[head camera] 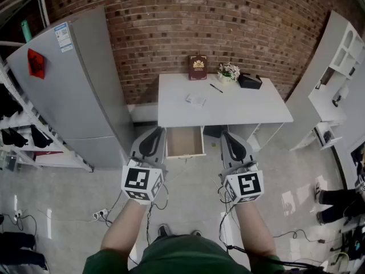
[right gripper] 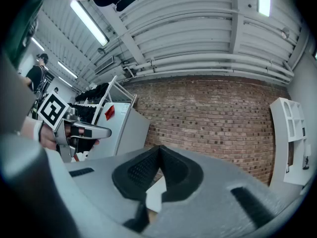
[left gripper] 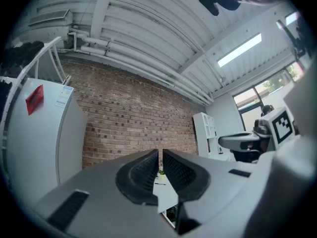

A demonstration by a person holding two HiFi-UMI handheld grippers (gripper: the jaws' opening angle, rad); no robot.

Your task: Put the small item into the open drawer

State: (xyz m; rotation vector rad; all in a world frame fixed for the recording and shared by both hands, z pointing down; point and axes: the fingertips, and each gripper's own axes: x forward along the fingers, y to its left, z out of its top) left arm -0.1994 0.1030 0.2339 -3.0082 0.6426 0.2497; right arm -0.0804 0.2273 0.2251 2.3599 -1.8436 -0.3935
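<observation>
My forearms fill the bottom of the head view. The left gripper (head camera: 153, 135) and right gripper (head camera: 230, 137) sit side by side, both clenched on nothing, since I'm too far back to grab. At centre frame the drawer (head camera: 184, 142) hangs open under the white table (head camera: 251, 112), ready to receive. The small item, I reckon that pale flat piece (head camera: 195, 100), lies on the tabletop just above it.

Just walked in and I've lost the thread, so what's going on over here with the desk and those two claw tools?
A person stands back from the white desk, a claw tool in each hand. The left claw and right claw are both shut and empty, held out above the floor. The desk's drawer is pulled open and looks empty. A small white item, a pen, a book, flowers and a black box sit on the desktop, untouched.
</observation>
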